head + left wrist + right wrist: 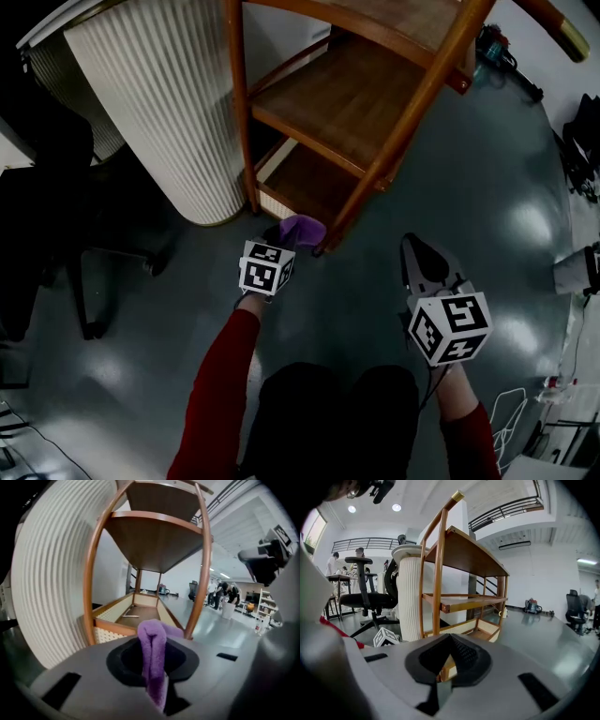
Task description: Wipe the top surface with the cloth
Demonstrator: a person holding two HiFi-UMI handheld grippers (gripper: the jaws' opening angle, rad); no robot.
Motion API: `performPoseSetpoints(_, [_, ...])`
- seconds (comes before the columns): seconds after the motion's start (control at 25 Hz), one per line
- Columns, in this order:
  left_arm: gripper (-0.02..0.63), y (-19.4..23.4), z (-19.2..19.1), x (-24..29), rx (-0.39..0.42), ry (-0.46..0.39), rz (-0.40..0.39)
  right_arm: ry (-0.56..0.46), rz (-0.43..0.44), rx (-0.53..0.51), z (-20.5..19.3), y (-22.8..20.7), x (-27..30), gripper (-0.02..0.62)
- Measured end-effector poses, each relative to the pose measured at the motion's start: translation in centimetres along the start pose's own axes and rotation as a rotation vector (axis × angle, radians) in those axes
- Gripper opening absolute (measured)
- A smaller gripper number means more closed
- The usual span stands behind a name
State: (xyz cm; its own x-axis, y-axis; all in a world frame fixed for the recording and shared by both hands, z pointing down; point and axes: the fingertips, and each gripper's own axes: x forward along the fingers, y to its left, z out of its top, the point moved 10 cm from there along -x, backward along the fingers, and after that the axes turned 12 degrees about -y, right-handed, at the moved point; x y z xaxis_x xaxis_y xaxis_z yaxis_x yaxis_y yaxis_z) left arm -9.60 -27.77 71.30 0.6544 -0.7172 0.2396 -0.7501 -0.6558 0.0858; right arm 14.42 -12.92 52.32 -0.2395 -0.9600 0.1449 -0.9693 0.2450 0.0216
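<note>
A purple cloth is pinched in my left gripper, low beside the front leg of a wooden shelf unit. In the left gripper view the cloth stands folded between the shut jaws, with the shelf's tiers seen from below. My right gripper hangs to the right over the floor, clear of the shelf, its jaws shut with nothing in them. In the right gripper view the shelf's top surface is above jaw height, ahead and to the left.
A white ribbed column stands just left of the shelf. A black office chair is further left. Gear lies on the grey floor at the far right. A red machine and people are far off.
</note>
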Motion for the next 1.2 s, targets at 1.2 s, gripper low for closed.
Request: performPoseSetpoints(1.2, [0.06, 4.1, 34.8, -15.6, 0.485, -0.391, 0.141, -0.028, 0.066, -0.02, 2.2, 1.1, 5.9, 0.012])
